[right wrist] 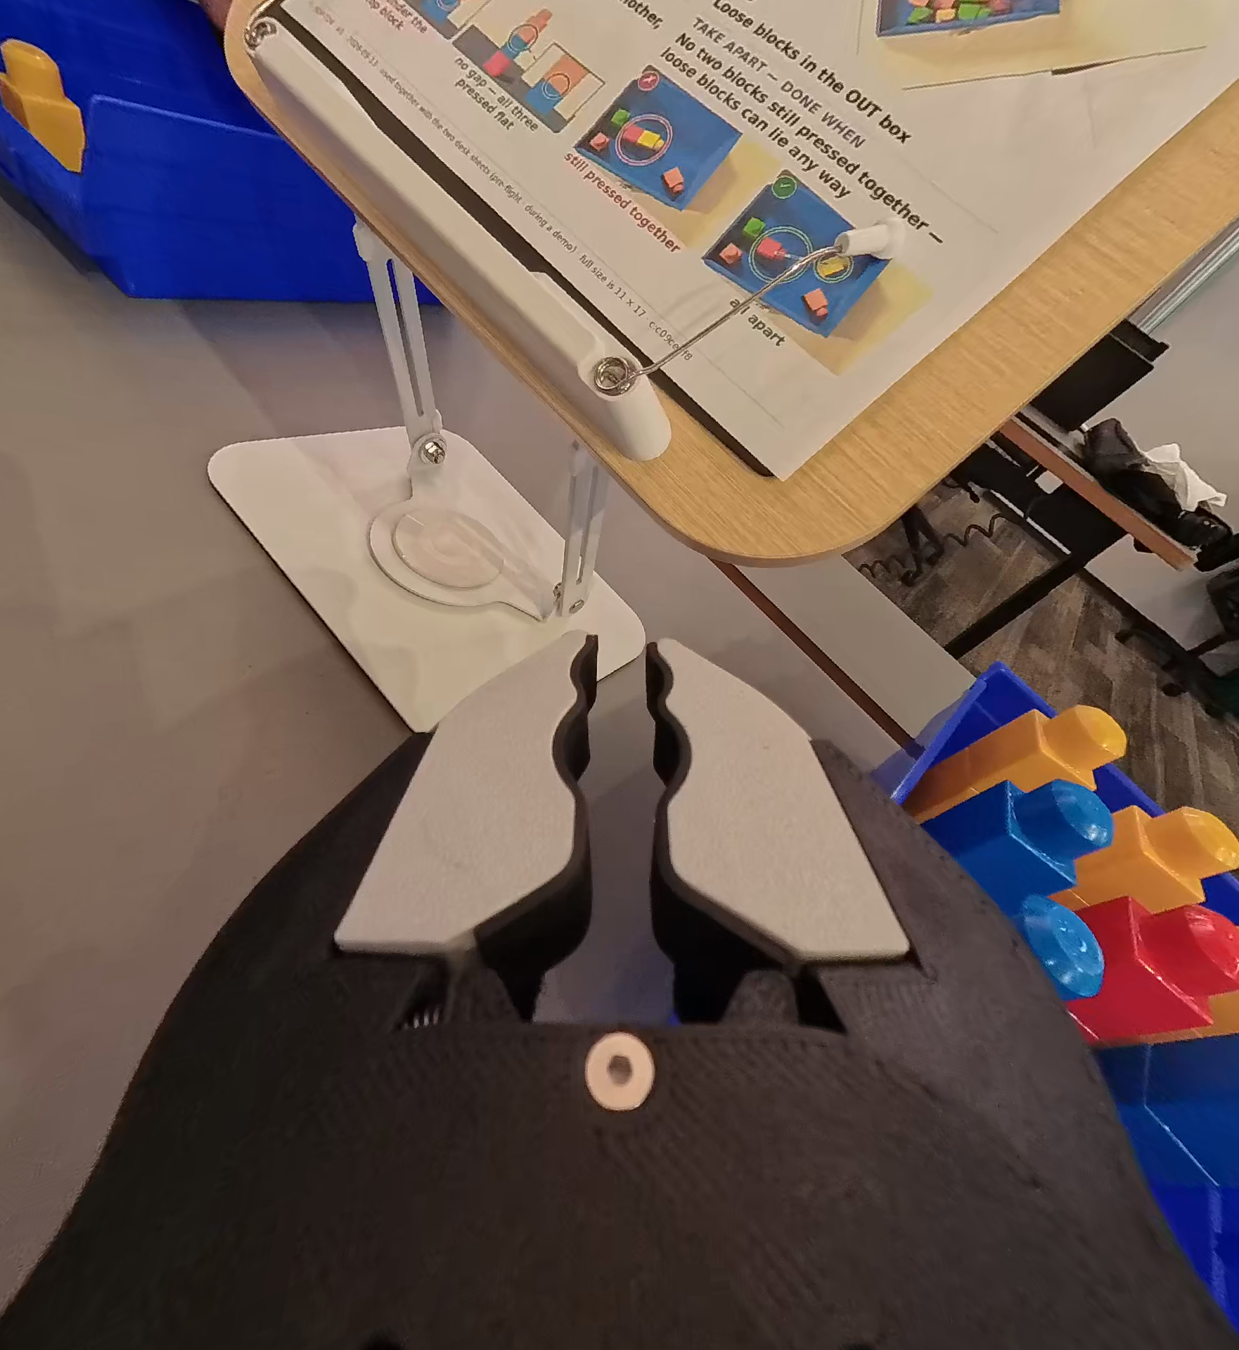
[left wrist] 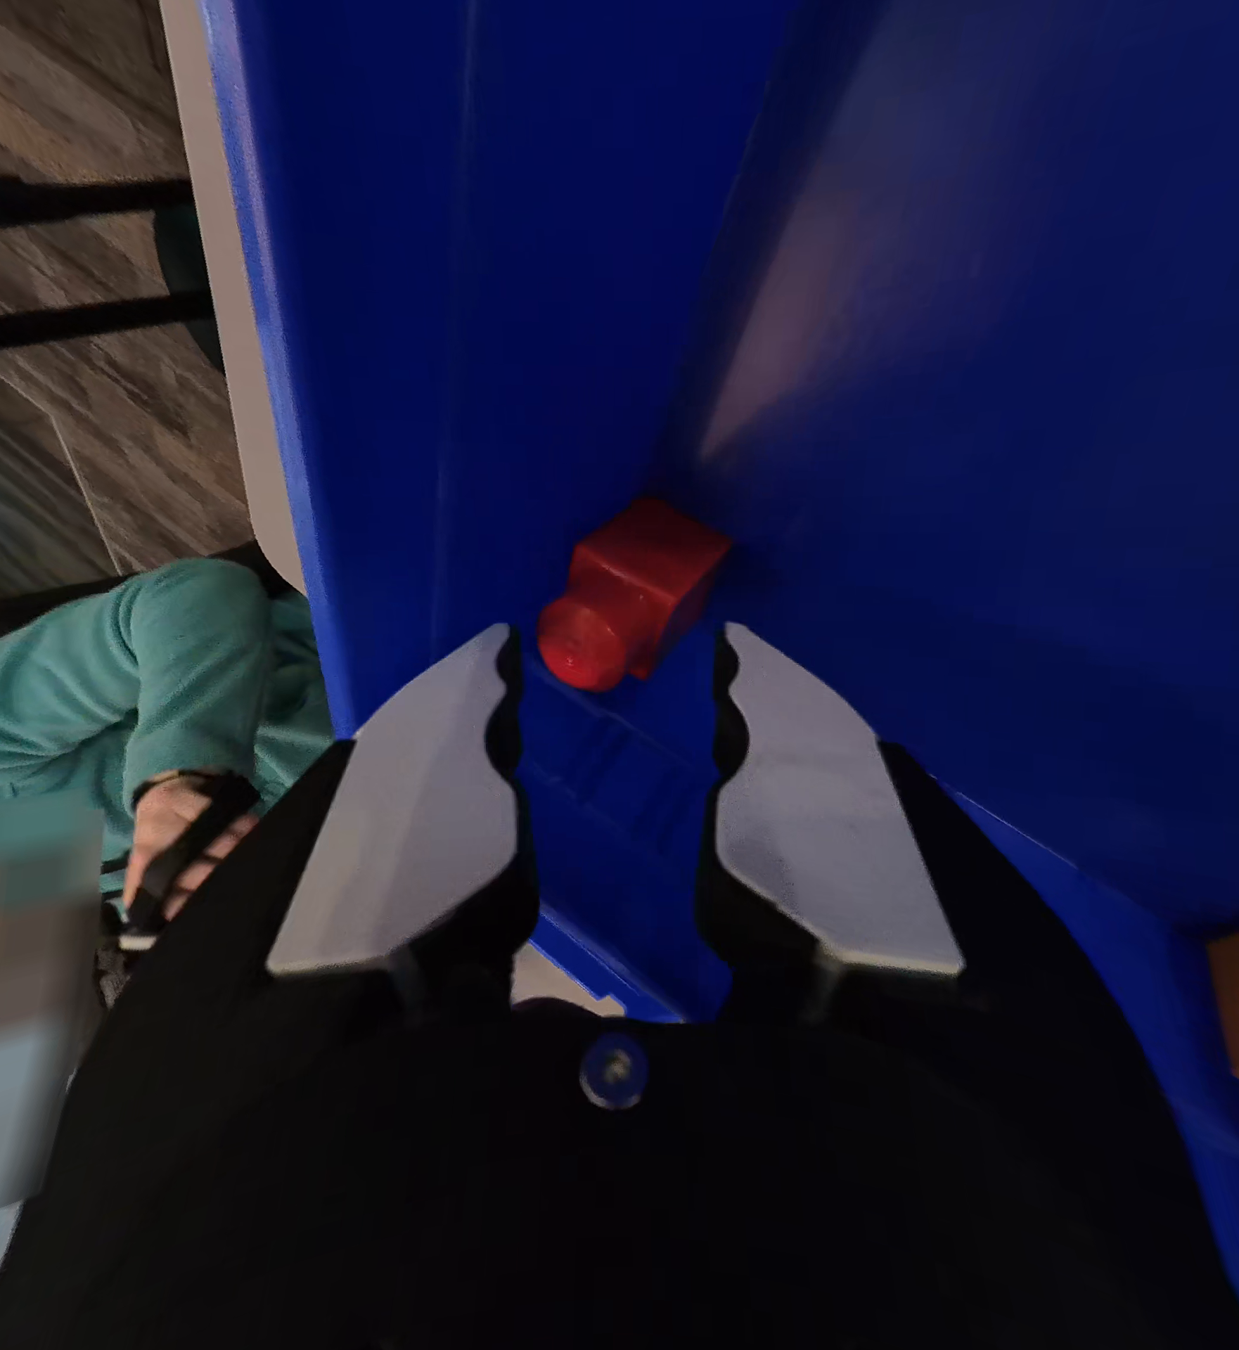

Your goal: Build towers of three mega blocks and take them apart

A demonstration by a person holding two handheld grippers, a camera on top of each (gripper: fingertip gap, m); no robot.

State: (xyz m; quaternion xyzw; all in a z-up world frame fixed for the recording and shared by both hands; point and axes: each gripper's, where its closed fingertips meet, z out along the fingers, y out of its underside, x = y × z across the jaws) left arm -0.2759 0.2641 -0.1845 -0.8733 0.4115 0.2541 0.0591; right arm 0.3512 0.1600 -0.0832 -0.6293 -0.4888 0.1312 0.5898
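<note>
A lone block (left wrist: 638,584) lies in the bin's (left wrist: 967,365) corner. On the table (right wrist: 90,657), the stand (right wrist: 419,526) sits between two bins: a piled one (right wrist: 982,701) right, another (right wrist: 163,182) behind left.

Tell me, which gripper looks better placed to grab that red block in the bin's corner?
Left. The left gripper is open just before the red block inside the blue bin; the right gripper hovers over the table.

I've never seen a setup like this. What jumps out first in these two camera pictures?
In the left wrist view, a lone red block lies in the corner of a deep blue bin, just beyond the open left gripper. In the right wrist view, a tilted board carrying an instruction sheet looms over the grey table, and a blue bin at lower right brims with colourful blocks.
</note>
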